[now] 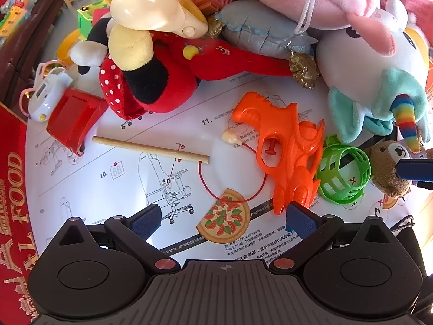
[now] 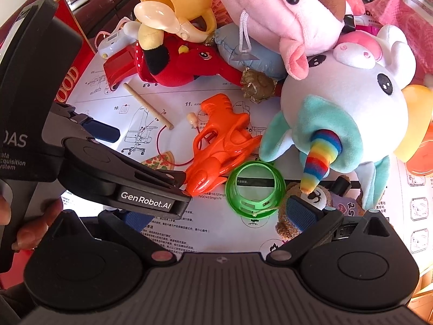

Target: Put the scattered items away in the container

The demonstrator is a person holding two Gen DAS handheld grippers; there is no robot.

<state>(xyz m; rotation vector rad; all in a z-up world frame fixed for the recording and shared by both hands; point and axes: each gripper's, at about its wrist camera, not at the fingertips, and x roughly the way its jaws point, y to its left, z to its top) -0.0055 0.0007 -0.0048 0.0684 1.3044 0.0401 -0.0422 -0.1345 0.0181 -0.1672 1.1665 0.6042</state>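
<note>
Toys scattered over printed instruction sheet (image 1: 151,189). Left gripper (image 1: 222,220) spread wide, empty, above pizza-slice toy (image 1: 224,223). Orange water pistol (image 1: 284,151) at two o'clock. Right gripper (image 2: 219,214) spread wide, empty, green ring (image 2: 255,188) between fingers.

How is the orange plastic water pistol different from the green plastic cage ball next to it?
The orange plastic water pistol is long, solid-bodied and lies flat on its side; the green plastic cage ball is round, hollow and slotted, so the printed paper sheet shows through it. The pistol has a trigger and a handle; the ball is only ribs with a wide opening. Both are glossy single-colour plastic toys resting side by side on that sheet.
</note>
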